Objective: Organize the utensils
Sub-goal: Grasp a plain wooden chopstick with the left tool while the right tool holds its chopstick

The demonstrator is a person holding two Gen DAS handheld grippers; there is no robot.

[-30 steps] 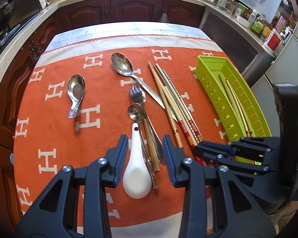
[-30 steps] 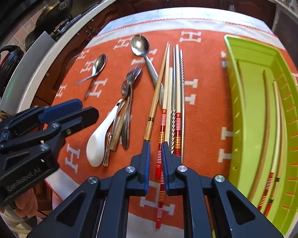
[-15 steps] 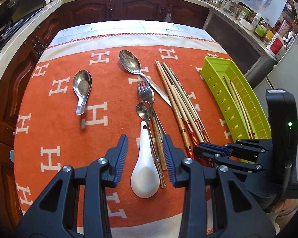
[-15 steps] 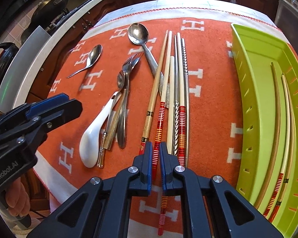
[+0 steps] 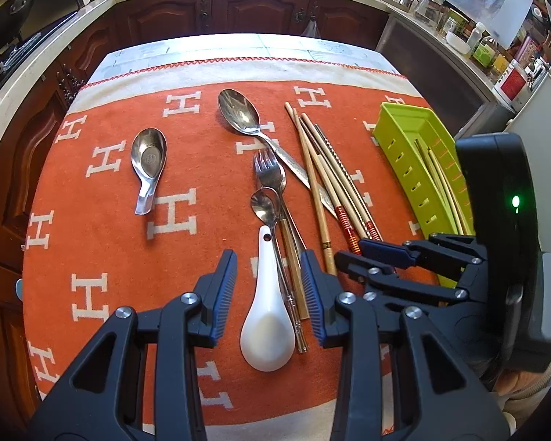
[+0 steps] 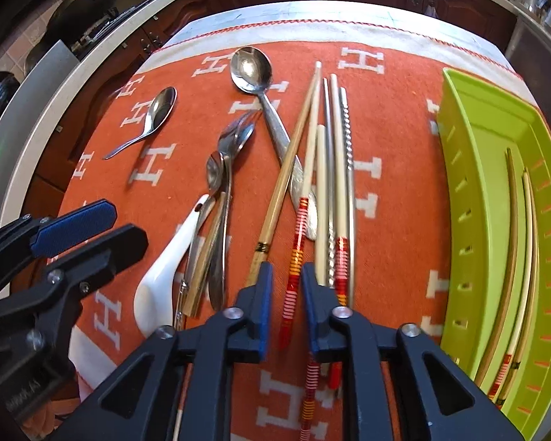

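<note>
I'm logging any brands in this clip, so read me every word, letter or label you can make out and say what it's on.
"H": white letter repeated all over the orange cloth.
Raised lettering on the left gripper's black body in the right wrist view: blurred, unreadable.
Red-labelled container on the counter: too small to read.

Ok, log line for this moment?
left gripper: open over white spoon | right gripper: opening around red-striped chopstick | green tray: holds chopsticks

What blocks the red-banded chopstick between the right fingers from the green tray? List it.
Nothing upright blocks the way. Between the red-banded chopstick and the green tray lie other chopsticks flat on the cloth. The right gripper is opening around it.
</note>
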